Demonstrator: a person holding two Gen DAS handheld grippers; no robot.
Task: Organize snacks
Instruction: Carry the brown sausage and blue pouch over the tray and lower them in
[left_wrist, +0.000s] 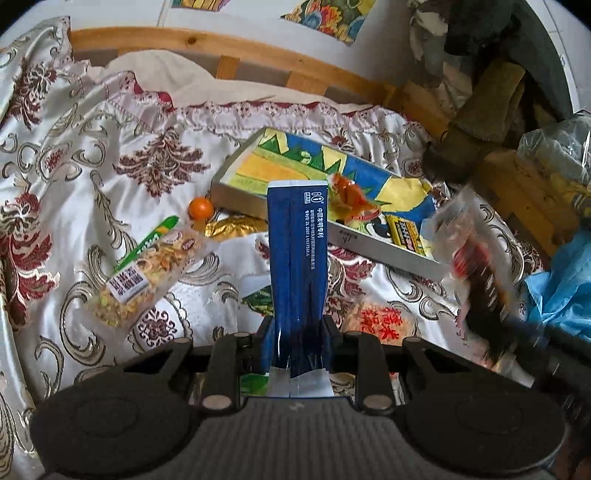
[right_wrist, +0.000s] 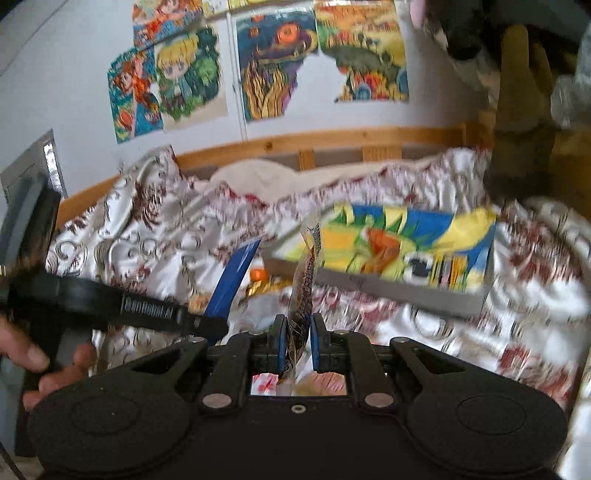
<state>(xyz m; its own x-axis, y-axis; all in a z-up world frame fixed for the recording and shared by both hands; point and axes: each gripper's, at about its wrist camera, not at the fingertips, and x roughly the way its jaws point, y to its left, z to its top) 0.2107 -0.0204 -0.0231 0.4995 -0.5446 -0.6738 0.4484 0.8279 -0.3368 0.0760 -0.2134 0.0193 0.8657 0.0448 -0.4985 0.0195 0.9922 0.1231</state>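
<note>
Blue foil packet (left_wrist: 297, 266) is sitting pinched in the left tool (left_wrist: 297, 332), white Chinese print on it too small to read. Right tool (right_wrist: 297, 334) is gripping a crinkly clear snack bag (right_wrist: 304, 280). Both look light and floppy, so grab near a sealed edge. Beyond them, the colourful box (left_wrist: 384, 251) is lying on the bed's (left_wrist: 110, 147) far side.

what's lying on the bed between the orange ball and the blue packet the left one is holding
A crinkled gold wrapper, seen in the left wrist view, between the orange ball and the blue packet.
</note>
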